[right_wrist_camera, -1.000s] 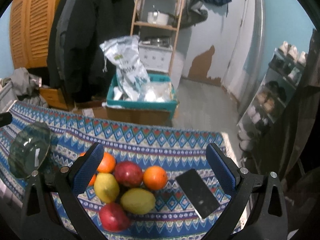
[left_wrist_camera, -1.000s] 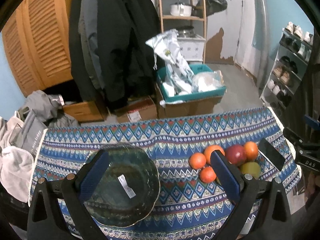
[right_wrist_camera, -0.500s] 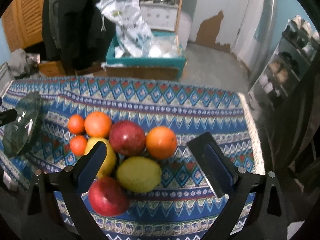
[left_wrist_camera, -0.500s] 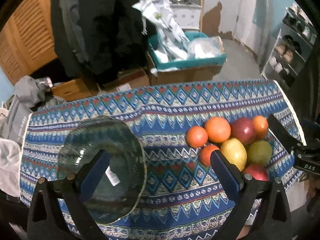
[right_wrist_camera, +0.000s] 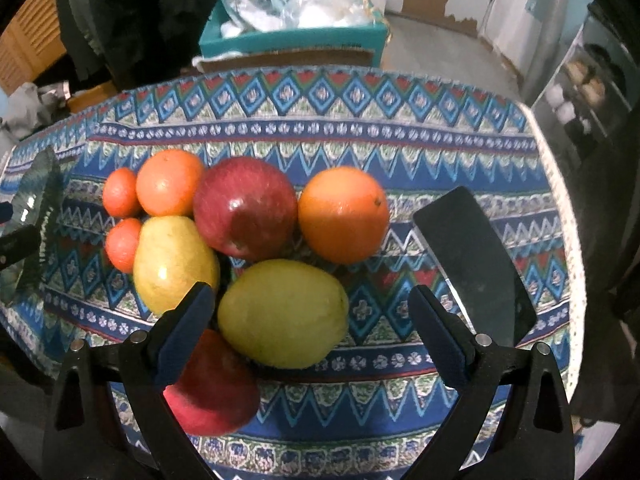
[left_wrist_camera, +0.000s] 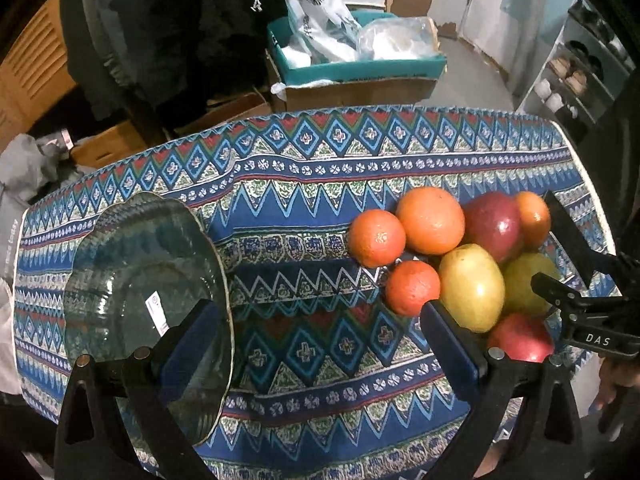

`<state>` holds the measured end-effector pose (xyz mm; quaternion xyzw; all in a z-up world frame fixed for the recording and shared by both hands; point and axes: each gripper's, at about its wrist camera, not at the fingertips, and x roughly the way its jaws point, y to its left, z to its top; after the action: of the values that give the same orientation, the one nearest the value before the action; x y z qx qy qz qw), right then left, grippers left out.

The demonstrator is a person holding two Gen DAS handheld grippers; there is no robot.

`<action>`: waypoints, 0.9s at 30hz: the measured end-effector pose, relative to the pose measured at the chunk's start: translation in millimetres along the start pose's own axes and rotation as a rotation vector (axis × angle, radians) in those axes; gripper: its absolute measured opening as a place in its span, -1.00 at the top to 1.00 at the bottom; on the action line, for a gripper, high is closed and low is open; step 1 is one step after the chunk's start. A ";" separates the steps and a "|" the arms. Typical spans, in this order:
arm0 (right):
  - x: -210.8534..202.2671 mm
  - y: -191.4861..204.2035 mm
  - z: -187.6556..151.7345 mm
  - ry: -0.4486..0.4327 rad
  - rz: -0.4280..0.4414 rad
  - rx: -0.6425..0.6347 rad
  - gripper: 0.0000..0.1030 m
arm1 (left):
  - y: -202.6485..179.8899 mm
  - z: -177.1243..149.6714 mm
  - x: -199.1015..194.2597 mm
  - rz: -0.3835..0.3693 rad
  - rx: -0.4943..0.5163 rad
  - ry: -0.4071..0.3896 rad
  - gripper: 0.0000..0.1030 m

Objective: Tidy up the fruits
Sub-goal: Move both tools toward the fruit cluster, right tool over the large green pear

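I am looking down at a patterned cloth (right_wrist_camera: 320, 128) in a messy room.
The green pear (right_wrist_camera: 284, 314) is lying sideways, and both my left gripper (left_wrist_camera: 320, 340) and my right gripper (right_wrist_camera: 310, 328) are standing apart, holding nothing.

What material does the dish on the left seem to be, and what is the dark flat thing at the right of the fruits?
The dish looks like clear greenish glass: the cloth pattern shows through it. The dark flat thing is glossy black, perhaps a phone's glass screen; I cannot confirm.

Right hand-held gripper (right_wrist_camera: 310, 322) open above green pear (right_wrist_camera: 283, 313), red apple (right_wrist_camera: 245, 207), orange (right_wrist_camera: 343, 214), patterned tablecloth (right_wrist_camera: 400, 136)
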<state>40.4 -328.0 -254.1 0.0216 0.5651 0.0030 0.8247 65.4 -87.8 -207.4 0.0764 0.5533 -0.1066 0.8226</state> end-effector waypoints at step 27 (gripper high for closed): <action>19.5 -0.8 1.3 0.015 0.035 0.051 -0.65 | -6.4 20.3 52.9 -0.036 -0.020 0.071 -0.96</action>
<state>48.7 -328.3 -271.8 0.0524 0.5708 0.0031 0.8194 101.2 -103.7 -248.8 0.0620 0.5846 -0.1129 0.8010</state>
